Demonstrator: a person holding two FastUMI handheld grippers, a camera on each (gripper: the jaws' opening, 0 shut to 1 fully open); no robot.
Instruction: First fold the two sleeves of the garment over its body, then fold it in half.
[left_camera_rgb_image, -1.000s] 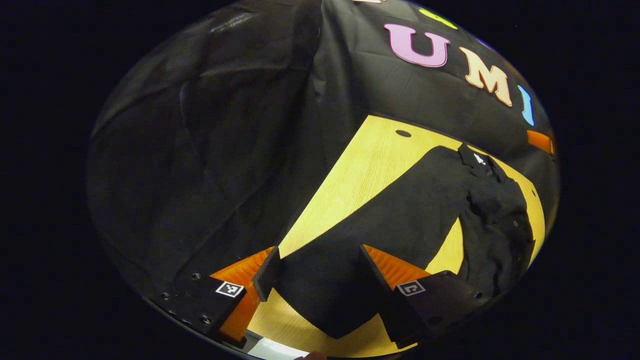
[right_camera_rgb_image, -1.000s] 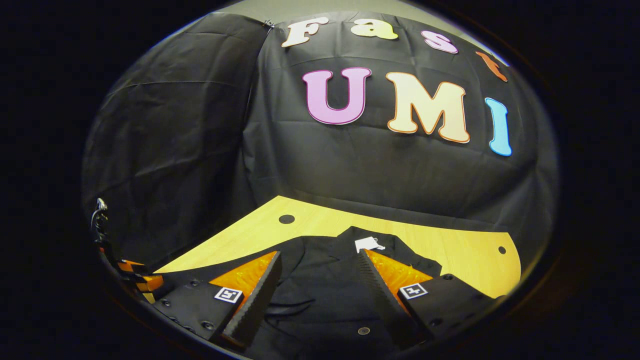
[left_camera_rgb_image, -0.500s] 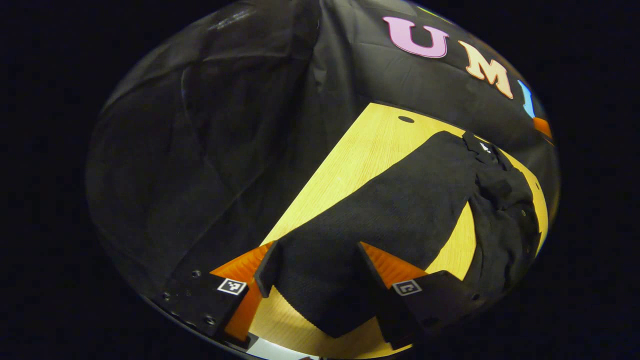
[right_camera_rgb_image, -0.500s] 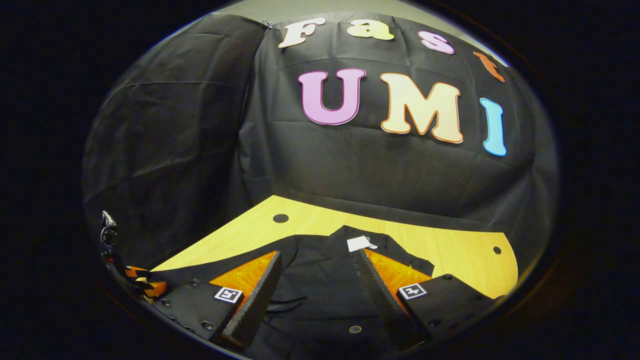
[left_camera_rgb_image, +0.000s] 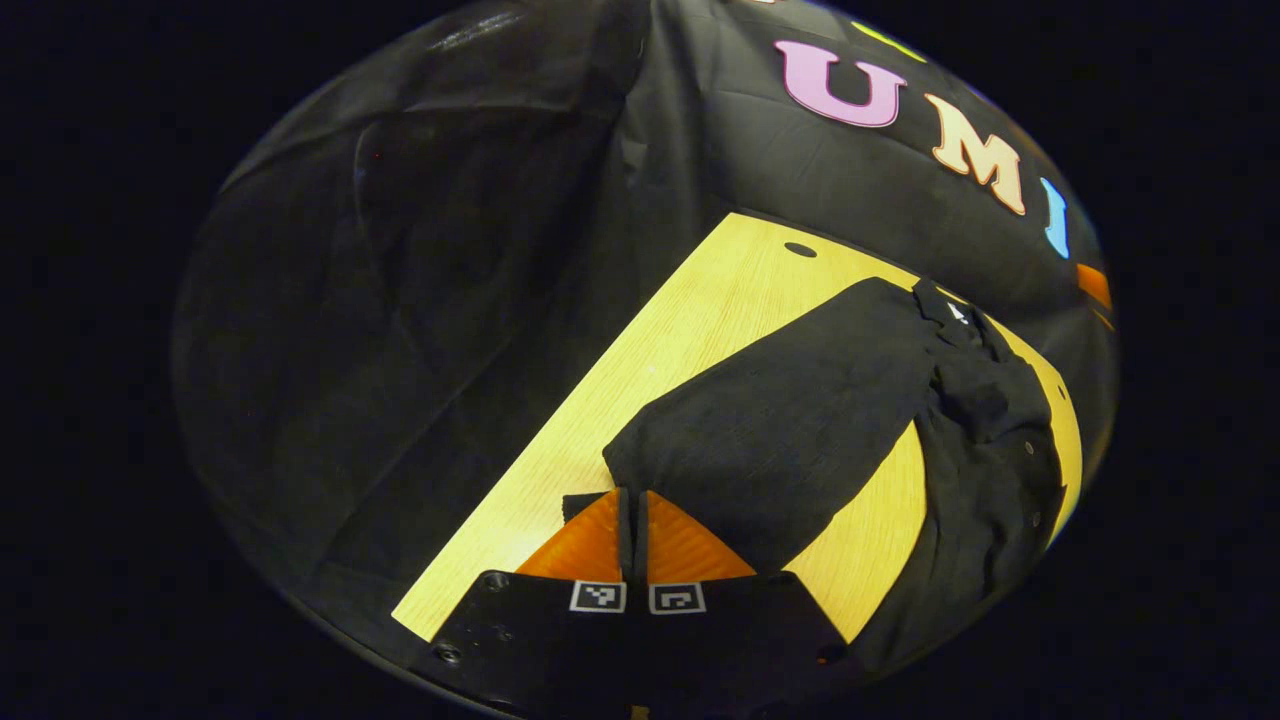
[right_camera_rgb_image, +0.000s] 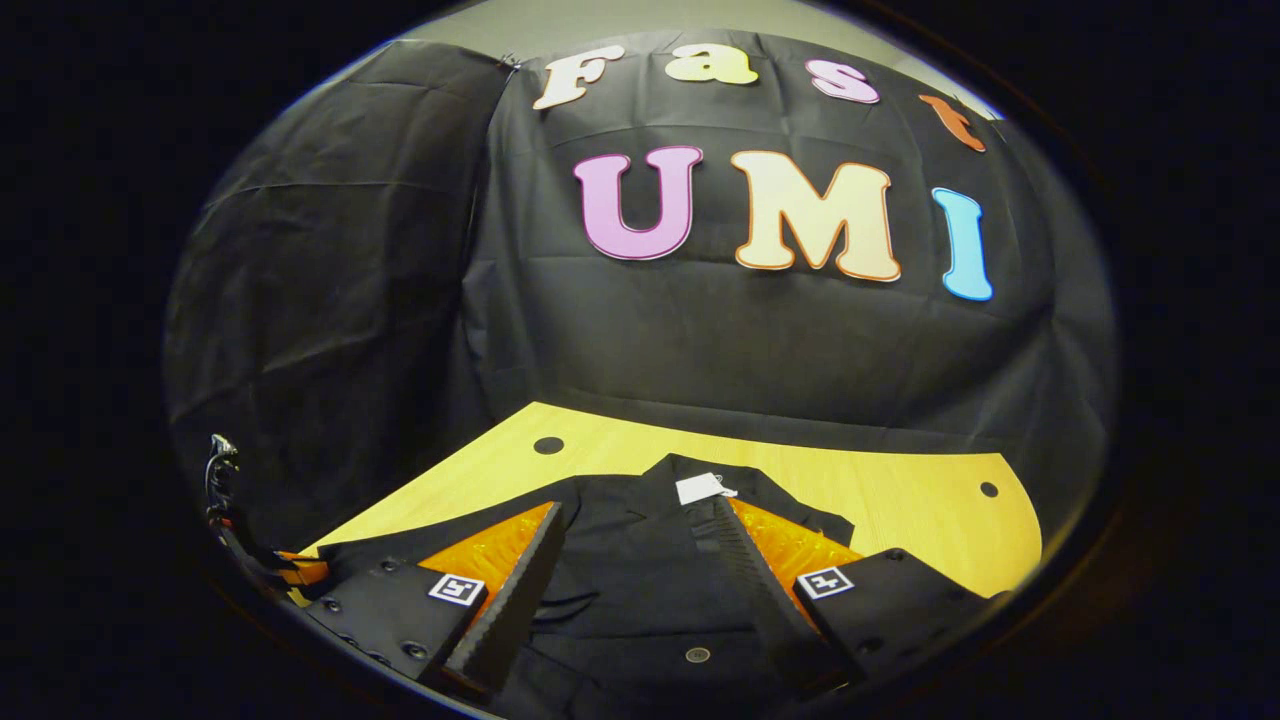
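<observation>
Two grippers in play. Left gripper (left_camera_rgb_image: 632, 500) has its fingers pressed together, pinched on the cuff end of the near sleeve (left_camera_rgb_image: 790, 430); a small tab of black cloth shows at the fingertips, so I judge it clamped on the fabric, though the grip itself is partly hidden. Right gripper (right_camera_rgb_image: 630, 560) is spread wide, holding nothing, hovering over the chest of the garment (right_camera_rgb_image: 640, 590), collar tag (right_camera_rgb_image: 700, 488) just past its fingertips.

Garment is a black buttoned shirt, lying on the wooden table (left_camera_rgb_image: 700, 320), collar toward the booth's back wall. In the left gripper view the sleeve runs from the shoulder out across bare wood toward the camera, well apart from the body panel (left_camera_rgb_image: 990, 470), with a wedge of table between them.

Step in hand, as I judge it: first sleeve fold, just starting. To do it well:
- lift the cuff only enough to clear the table, cloth is limp and will sag
- carry it in an arc over the body, pivoting at the shoulder seam
- lay it flat across the chest, no twist
- right gripper could press the body down so the shirt doesn't drag
- release only once the cuff rests on the body

Risk: a thin pinch may slip, and the body panel already looks wrinkled.
</observation>
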